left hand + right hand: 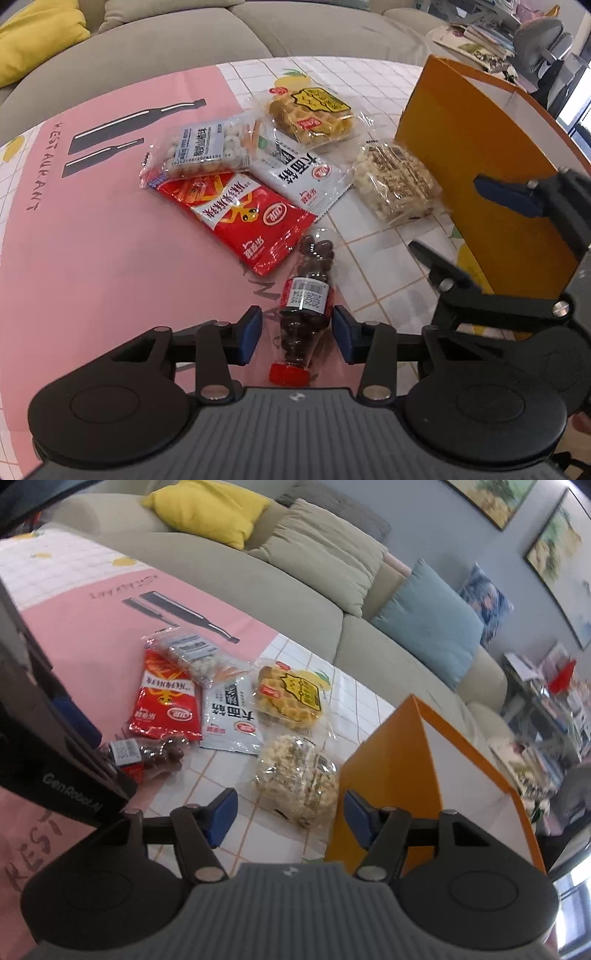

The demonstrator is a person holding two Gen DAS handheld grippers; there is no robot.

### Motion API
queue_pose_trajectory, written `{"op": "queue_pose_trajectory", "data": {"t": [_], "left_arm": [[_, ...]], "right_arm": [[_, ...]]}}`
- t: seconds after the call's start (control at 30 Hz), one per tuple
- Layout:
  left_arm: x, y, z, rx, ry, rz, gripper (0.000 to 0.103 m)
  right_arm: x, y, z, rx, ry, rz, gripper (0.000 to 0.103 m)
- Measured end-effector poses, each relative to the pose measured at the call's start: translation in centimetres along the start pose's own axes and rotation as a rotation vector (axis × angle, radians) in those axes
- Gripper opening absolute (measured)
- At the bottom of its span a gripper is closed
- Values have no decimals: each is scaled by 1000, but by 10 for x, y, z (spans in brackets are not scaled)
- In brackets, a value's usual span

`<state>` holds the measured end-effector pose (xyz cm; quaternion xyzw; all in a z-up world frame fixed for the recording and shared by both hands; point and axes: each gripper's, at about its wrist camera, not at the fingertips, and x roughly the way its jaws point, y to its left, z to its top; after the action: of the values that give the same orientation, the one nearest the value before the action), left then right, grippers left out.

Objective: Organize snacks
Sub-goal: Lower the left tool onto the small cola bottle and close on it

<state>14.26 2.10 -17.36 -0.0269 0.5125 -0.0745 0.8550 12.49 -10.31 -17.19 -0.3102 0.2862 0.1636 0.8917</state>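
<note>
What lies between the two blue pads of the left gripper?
In the left wrist view, the left gripper is open, and a small clear plastic bottle of dark brown sweets with a red cap lies between its pads on the pink tablecloth.

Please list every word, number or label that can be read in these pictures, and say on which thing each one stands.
"RESTAURANT": pink tablecloth, along its edge.
"2025": white barcode sticker on the bottle of chocolate balls; further digits blurred.
"大面筋": white snack packet.
"GenRobot.AI", faint: body of the left tongs, in the right wrist view.
Red packet, waffle pack, white-ball bag, puffed-rice pack: printing too small or blurred.
</note>
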Motion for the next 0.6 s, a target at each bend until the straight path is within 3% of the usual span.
{"op": "queue_pose_trajectory", "data": {"t": [0.1,0.37,0.6], "left_arm": [[1,5,2,-16,-4,-17,36],[-7,20,3,-81,-15,-19,35],[-16,33,3,-153,-18,-22,35]], "right_arm": [[8,3,0,8,22,9,62],[29,13,8,-15,26,-10,62],[46,25,9,-68,36,-15,54]]}}
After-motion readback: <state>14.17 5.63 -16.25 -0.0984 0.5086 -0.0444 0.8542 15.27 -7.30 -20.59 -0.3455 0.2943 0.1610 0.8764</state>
